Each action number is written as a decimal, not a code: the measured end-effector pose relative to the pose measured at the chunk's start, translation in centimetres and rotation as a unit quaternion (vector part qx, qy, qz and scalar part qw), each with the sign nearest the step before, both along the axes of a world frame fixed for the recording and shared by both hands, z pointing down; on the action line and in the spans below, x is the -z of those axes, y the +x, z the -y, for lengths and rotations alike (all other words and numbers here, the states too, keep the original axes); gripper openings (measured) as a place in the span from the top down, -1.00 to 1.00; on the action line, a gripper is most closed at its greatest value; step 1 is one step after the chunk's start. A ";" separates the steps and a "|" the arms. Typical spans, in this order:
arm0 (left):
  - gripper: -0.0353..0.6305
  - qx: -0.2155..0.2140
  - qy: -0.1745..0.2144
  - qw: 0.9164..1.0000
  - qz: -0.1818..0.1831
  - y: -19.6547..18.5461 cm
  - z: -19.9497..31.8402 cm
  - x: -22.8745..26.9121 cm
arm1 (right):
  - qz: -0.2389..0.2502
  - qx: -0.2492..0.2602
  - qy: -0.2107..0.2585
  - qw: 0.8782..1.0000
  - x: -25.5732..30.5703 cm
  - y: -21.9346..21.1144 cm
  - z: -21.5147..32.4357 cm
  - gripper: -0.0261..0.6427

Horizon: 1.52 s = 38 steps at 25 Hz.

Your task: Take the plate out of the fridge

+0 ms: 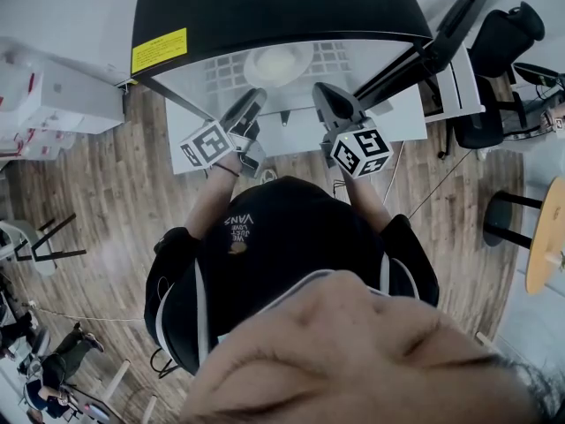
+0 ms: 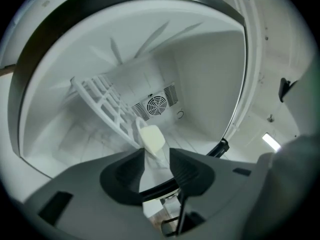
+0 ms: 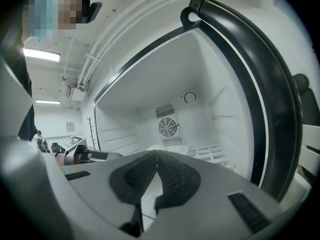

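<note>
The black fridge (image 1: 265,7) stands open in front of me, its inside white. A pale round plate (image 1: 276,63) lies on the wire shelf (image 1: 225,71) inside. In the left gripper view the plate (image 2: 152,138) shows edge-on just beyond the jaw tips, in line with the gap, and no pad presses on it. My left gripper (image 2: 156,156) is open at the fridge's mouth (image 1: 247,111). My right gripper (image 3: 157,154) is shut on nothing and is held beside it (image 1: 331,104), pointing into the fridge.
The fridge door (image 1: 446,34) hangs open to the right. A round fan vent (image 3: 168,128) sits in the back wall. An office chair (image 1: 503,69) and a round wooden table (image 1: 547,237) stand to the right. White boxes (image 1: 53,95) are stacked at the left.
</note>
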<state>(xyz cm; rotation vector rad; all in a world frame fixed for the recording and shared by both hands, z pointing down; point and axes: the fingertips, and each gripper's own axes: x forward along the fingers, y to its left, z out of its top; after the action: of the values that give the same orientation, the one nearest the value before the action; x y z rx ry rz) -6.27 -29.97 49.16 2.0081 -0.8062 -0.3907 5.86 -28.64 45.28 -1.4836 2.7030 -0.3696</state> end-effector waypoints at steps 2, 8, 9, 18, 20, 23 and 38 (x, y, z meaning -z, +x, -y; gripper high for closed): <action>0.50 0.001 -0.009 1.000 -0.010 0.1 0.1 -0.2 | 0.000 0.000 -0.001 1.000 0.0 0.0 0.0 0.89; 0.50 0.008 -0.034 0.998 -0.049 0.4 0.7 -0.5 | -0.002 -0.003 -0.003 1.000 -0.3 -0.1 0.0 0.89; 0.50 0.009 -0.037 0.998 -0.055 0.5 0.8 -0.5 | -0.002 -0.003 -0.003 1.000 -0.3 -0.1 0.0 0.89; 0.50 0.030 -0.078 0.992 -0.093 0.6 1.9 -0.9 | -0.001 -0.003 -0.005 1.000 -0.4 -0.1 -0.1 0.89; 0.50 0.037 -0.094 0.989 -0.111 0.4 1.9 -1.0 | 0.000 -0.003 -0.006 1.000 -0.5 -0.2 -0.2 0.89; 0.50 0.045 -0.114 0.984 -0.128 0.2 2.0 -1.1 | 0.000 -0.002 -0.006 1.000 -0.4 -0.3 -0.3 0.89; 0.55 0.052 -0.127 0.980 -0.143 0.2 2.2 -1.0 | 0.003 0.001 -0.006 1.000 -0.6 -0.3 -0.3 0.89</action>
<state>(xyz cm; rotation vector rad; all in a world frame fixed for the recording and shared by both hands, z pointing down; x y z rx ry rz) -6.04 -32.21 50.20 1.6313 -0.7400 -0.5919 5.55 -28.34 45.92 -1.4800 2.7024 -0.3912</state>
